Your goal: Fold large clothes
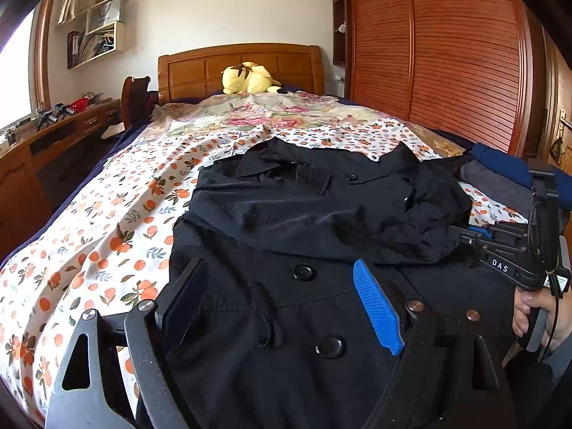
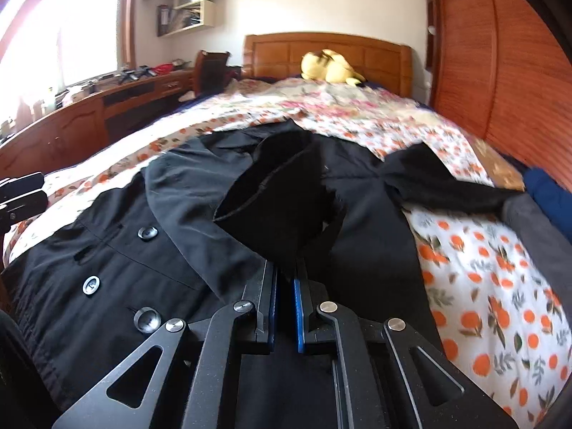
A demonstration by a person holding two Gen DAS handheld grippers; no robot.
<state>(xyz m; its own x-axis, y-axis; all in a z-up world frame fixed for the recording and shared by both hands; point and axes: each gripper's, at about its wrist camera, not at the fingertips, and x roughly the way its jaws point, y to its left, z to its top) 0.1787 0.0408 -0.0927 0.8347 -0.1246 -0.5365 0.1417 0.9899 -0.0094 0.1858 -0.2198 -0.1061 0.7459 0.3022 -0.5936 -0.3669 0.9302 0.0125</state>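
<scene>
Coat: black coat (image 1: 286, 250) with big round buttons lies flat, front up, across the foot end of the bed (image 1: 107, 236), its collar toward the headboard (image 1: 243, 68); one sleeve (image 2: 279, 196) is raised off the cloth.
Desk: wooden desk (image 1: 53, 143) runs along the bed's left edge, under a bright window, with small clutter on top.
Left tongs: left tongs (image 1: 282, 304) hover low over the coat's buttoned front near the foot edge, spread wide apart, nothing between them; a blue ribbed pad (image 1: 375, 307) shows on one finger.
Bedsheet: white sheet printed with oranges covers the bed; a pink flowered cover lies nearer the headboard.
Soft toy: yellow plush (image 1: 250, 78) sits against the headboard.
Right tongs: right tongs (image 2: 286, 286) are pinched tight on the black sleeve cuff, which hangs open above the coat's right side; the person's hand (image 1: 536, 318) grips the handle.
Other clothes: blue and grey garments (image 1: 500, 175) are piled at the bed's right edge.
Wardrobe: slatted wooden doors (image 1: 447, 53) stand along the right side.
</scene>
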